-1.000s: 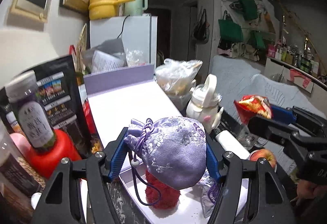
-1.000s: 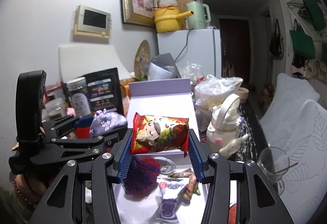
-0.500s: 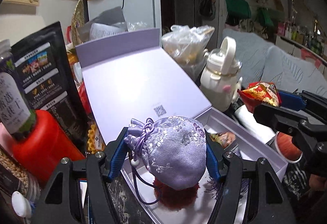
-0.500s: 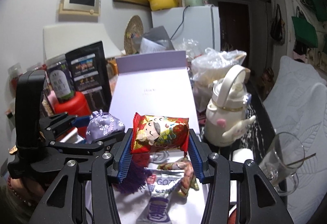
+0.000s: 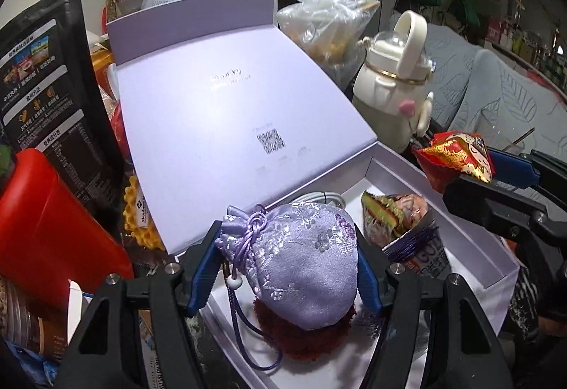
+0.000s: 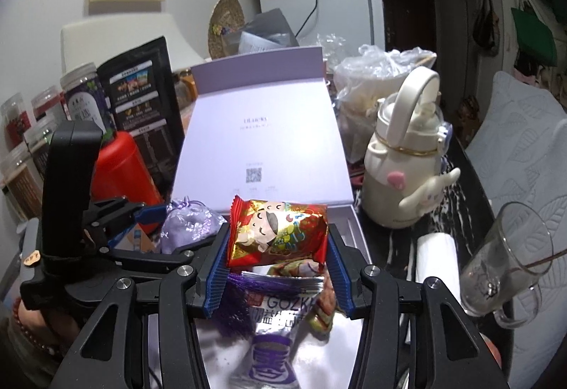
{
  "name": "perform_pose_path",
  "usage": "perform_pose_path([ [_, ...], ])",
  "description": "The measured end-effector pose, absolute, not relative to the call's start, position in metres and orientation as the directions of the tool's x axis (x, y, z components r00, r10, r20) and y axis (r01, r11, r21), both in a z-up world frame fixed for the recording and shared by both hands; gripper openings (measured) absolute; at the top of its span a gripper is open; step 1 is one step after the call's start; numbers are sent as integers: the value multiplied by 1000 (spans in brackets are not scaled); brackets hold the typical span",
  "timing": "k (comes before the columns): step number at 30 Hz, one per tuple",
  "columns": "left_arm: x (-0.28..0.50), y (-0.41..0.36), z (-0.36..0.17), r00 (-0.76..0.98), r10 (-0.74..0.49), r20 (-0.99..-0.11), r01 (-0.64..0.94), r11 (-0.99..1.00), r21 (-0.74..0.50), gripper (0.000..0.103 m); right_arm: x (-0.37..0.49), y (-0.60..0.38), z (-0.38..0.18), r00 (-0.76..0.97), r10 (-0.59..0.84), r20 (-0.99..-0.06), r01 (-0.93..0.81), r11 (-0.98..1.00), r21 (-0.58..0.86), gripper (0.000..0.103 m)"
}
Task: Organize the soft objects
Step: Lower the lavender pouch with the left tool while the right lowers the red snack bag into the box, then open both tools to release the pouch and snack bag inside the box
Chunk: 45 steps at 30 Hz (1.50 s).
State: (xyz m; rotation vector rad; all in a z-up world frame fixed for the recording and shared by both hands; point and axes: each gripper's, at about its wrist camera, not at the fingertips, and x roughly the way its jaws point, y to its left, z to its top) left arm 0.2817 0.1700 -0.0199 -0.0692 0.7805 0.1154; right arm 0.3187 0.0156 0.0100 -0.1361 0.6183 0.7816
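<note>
My left gripper is shut on a lilac silk drawstring pouch and holds it over the near left corner of an open white box. A red fuzzy ball lies in the box under the pouch. My right gripper is shut on a red snack packet with a cartoon face, held over the same box. Snack packets lie in the box below it. The pouch and left gripper show at left in the right wrist view; the red packet shows at right in the left wrist view.
The box's lilac lid stands open behind it. A white kettle-shaped bottle and a glass mug stand to the right. A red container, a black bag and jars crowd the left. A plastic bag sits behind.
Both grippers have come down and forward toward the box with their loads still held. The box's inside and its packets now show more fully.
</note>
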Motion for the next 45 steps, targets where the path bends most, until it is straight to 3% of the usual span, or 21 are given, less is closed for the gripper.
perform_pose_path([
  [16, 292, 166, -41, 653, 131, -746, -151, 988, 41, 66, 333, 25, -18, 512, 578, -635, -673, 730, 122, 50],
  [25, 302, 174, -51, 623, 132, -771, -169, 985, 32, 70, 338, 33, -34, 512, 549, -661, -673, 734, 89, 51],
  [30, 306, 175, -56, 596, 128, -793, -171, 985, 31, 79, 344, 34, -42, 510, 521, -684, -650, 755, 91, 51],
  [45, 312, 168, -46, 572, 148, -807, -173, 983, 57, 81, 337, 34, -23, 536, 517, -667, -655, 753, 58, 59],
])
